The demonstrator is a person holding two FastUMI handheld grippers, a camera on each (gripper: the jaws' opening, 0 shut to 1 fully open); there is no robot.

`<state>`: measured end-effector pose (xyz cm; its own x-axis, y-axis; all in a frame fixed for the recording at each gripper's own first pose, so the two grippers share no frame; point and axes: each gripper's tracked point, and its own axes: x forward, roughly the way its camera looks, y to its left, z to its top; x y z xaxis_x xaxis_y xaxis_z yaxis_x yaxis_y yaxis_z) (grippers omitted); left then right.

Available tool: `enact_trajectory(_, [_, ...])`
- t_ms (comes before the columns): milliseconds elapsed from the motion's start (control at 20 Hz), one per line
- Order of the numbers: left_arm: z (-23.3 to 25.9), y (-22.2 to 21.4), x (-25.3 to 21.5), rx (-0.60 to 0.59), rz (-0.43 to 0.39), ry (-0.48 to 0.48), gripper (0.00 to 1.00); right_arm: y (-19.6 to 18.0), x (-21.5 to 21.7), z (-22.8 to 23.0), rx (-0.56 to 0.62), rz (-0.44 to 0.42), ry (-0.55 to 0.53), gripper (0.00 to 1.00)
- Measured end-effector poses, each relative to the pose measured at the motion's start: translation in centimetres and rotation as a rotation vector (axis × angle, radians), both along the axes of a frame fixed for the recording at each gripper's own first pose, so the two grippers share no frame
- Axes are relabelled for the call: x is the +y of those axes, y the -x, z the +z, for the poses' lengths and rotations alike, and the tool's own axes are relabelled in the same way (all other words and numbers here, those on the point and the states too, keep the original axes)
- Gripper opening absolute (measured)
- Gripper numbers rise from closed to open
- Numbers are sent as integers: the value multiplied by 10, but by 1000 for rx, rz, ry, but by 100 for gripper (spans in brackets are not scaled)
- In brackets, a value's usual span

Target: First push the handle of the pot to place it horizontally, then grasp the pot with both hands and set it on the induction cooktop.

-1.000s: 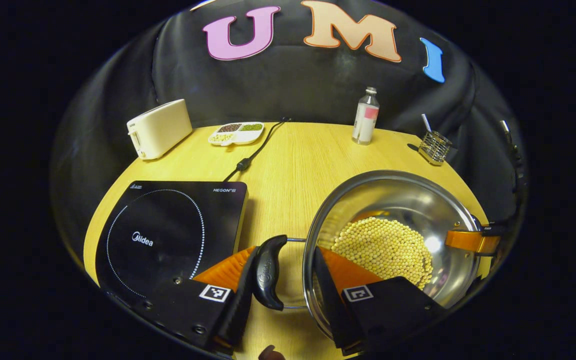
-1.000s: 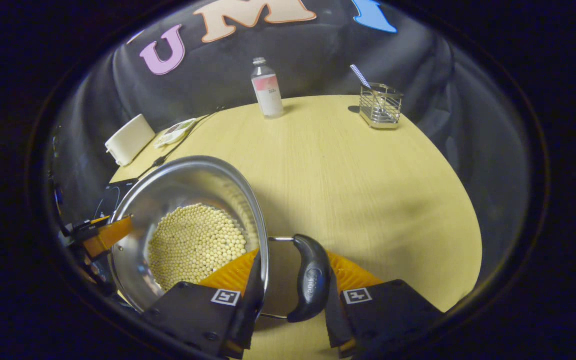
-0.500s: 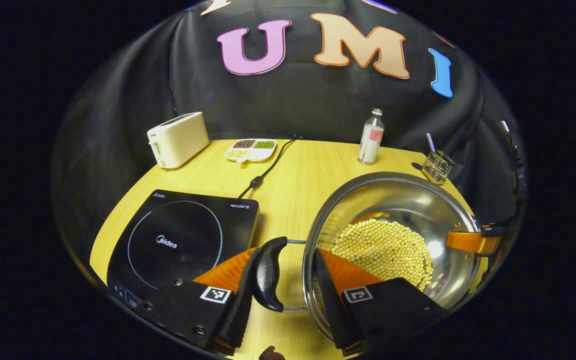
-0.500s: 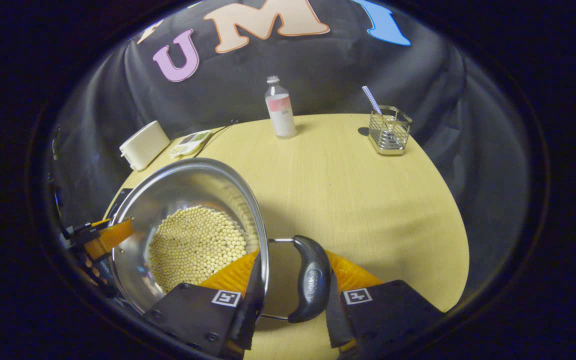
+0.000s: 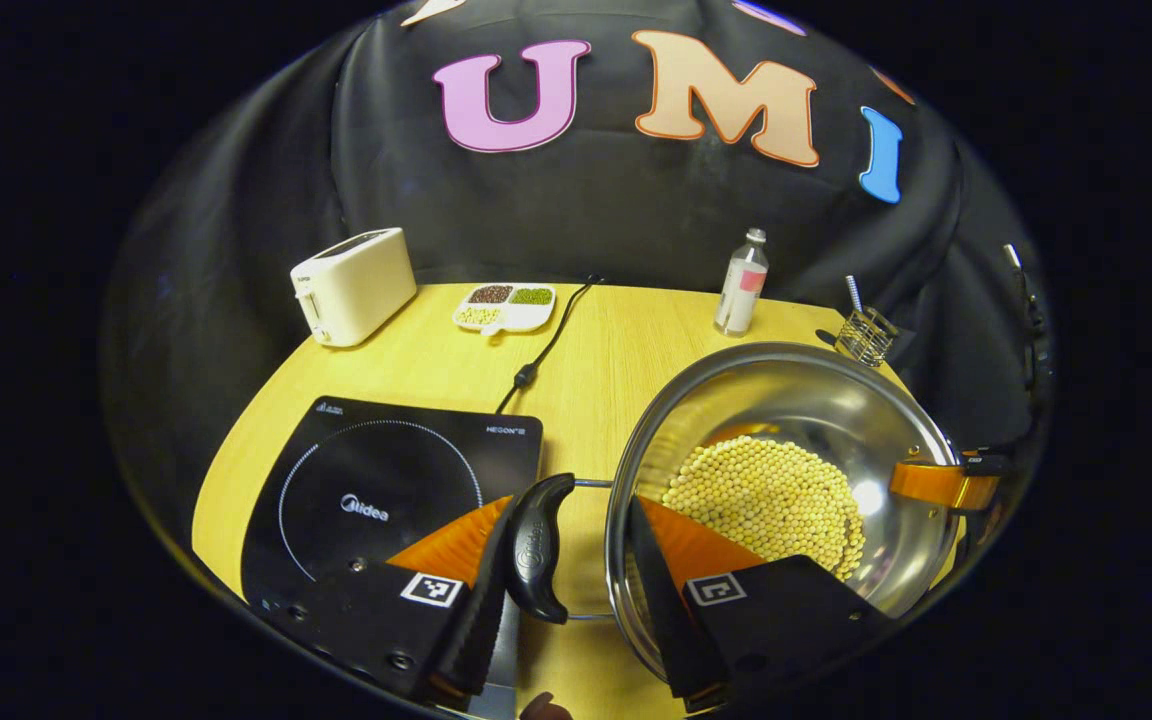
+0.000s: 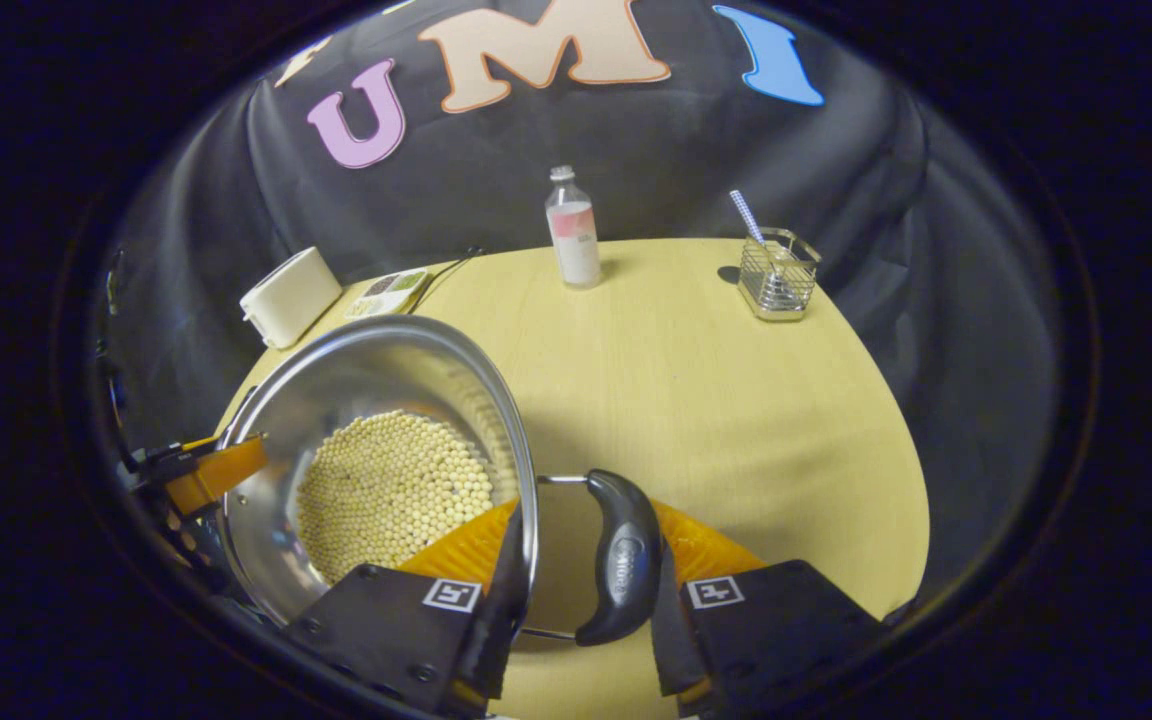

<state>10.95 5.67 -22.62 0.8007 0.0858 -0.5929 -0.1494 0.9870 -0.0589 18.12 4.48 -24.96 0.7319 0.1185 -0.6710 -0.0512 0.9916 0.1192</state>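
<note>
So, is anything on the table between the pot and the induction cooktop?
Nothing visible: bare wooden table separates the steel pot of beans from the black induction cooktop. The cooktop's power cord runs off behind it.

A staged kitchen booth: black cloth wall (image 5: 576,200) behind a table (image 5: 596,340) with toaster (image 5: 353,285) and induction cooktop (image 5: 386,480).

A cream toaster (image 5: 353,285) stands at the counter's (image 5: 596,350) far left edge, a divided dish of beans (image 5: 504,306) just beside it. Farther right stand a clear bottle (image 5: 742,281) and — near the edge — a wire basket (image 5: 865,335) holding a straw.
</note>
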Motion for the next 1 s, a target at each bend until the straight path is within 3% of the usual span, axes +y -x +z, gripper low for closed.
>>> enact_trajectory(400, [6, 3, 69, 5, -40, 32, 67, 8, 70, 13, -21, -59, 1, 54])
enact_trajectory(1000, [-2, 37, 221, 19, 69, 8, 67, 1, 231, 2, -3, 38, -22, 54])
